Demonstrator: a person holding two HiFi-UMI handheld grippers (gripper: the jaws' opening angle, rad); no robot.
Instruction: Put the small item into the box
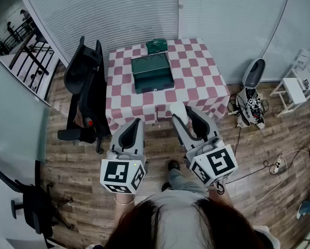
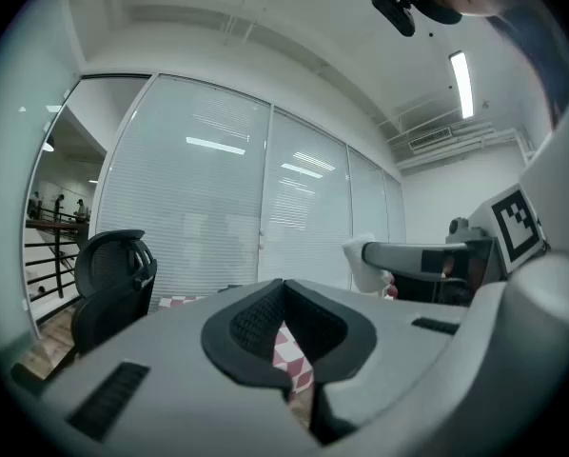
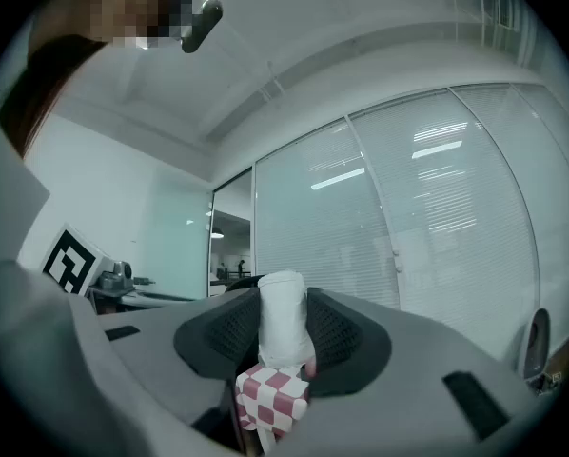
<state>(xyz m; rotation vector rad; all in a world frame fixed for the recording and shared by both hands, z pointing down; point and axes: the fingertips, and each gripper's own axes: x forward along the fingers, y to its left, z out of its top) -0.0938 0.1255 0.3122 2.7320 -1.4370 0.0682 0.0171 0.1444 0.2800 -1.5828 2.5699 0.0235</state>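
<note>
An open dark green box [image 1: 152, 72] lies on the red-and-white checked table [image 1: 196, 82], with a smaller green box [image 1: 156, 46] behind it. My right gripper [image 1: 184, 117] is held level in front of the table's near edge, shut on a small white item [image 1: 178, 110]. In the right gripper view the white item [image 3: 283, 317] stands upright between the pads, above the checked cloth [image 3: 270, 398]. My left gripper [image 1: 131, 134] hovers to the left, short of the table, shut and with nothing in it. The left gripper view shows its jaws [image 2: 289, 341] together and the white item [image 2: 365, 267] off to the right.
A black office chair [image 1: 85, 87] stands against the table's left side. A second chair [image 1: 25, 201] is at the lower left. On the floor to the right are a grey device [image 1: 251, 95], cables [image 1: 279, 165] and a white stool [image 1: 295, 90]. Blinds cover the glass wall behind.
</note>
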